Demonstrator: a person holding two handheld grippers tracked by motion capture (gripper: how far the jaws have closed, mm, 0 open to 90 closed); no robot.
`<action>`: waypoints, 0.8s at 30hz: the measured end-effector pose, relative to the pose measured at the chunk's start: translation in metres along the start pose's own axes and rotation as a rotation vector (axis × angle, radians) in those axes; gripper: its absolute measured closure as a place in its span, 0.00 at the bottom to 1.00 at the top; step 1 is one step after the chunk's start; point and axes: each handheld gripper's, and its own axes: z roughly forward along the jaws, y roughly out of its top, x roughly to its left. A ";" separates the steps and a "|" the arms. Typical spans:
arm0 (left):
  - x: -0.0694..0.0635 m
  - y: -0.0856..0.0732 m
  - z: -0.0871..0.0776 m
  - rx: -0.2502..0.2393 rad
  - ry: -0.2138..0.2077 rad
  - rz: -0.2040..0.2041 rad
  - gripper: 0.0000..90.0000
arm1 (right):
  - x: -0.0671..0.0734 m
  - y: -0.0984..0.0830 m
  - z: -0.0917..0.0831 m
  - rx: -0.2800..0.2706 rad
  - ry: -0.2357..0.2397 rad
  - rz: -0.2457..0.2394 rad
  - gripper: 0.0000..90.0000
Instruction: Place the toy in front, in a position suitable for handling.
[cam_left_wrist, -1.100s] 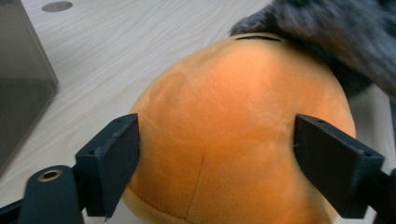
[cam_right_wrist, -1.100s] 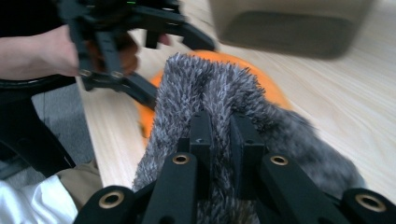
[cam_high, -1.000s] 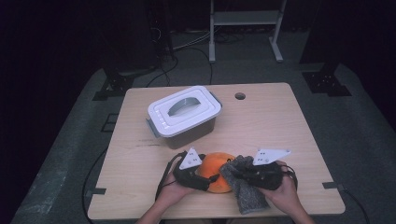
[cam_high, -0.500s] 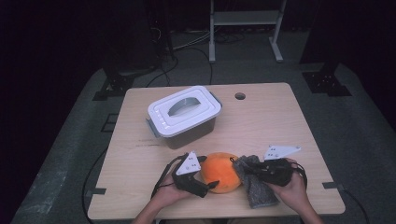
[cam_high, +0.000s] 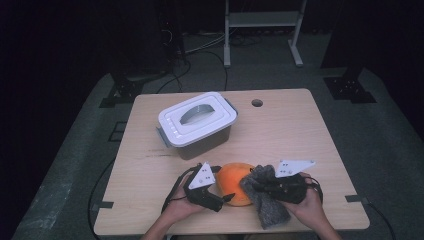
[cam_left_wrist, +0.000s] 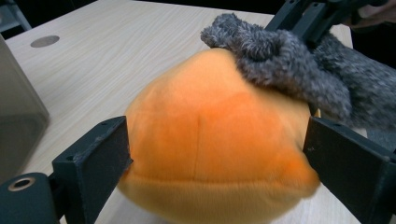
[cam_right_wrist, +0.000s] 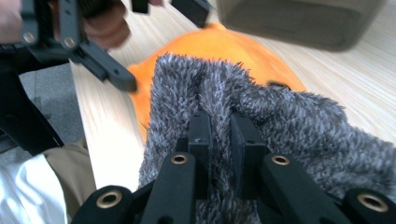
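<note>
No brand, label or readable writing appears on any of the things. An orange plush ball (cam_high: 236, 182) lies on the wooden table (cam_high: 295, 135) near its front edge, and the rest is placed from it. The left gripper (cam_high: 218, 196) comes at the ball from the left side; in the left gripper view its jaws stand wide on either flank of the plush, the left one against the fabric and the right one at its side, though whether they press in cannot be told, and they have just narrowed a little with the ball between them. A grey fuzzy cloth (cam_high: 264, 200) drapes over the ball's right shoulder and trails down toward the table's front edge. The right gripper (cam_high: 260, 185), just right of the ball, has its jaws pressed nearly together with a fold of that cloth pinched between them, as the right gripper view shows. Behind the ball and a little to the left stands a grey storage box with a white handled lid (cam_high: 197, 120), apart from the ball with bare wood between. Far behind the ball, near the back edge, is a round cable hole (cam_high: 257, 103). Right of the ball and behind it the tabletop lies open to the edges; in front of it only a narrow strip remains.
</note>
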 end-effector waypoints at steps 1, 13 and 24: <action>0.000 0.000 0.000 0.000 0.000 0.000 0.17 | 0.000 0.000 0.000 0.000 0.000 0.000 0.88; -0.001 -0.002 0.005 0.031 -0.004 0.017 0.19 | 0.013 0.018 0.008 0.004 -0.022 -0.072 0.87; 0.000 -0.001 0.004 -0.007 0.029 -0.032 0.20 | 0.011 0.005 0.004 0.036 0.091 -0.053 0.88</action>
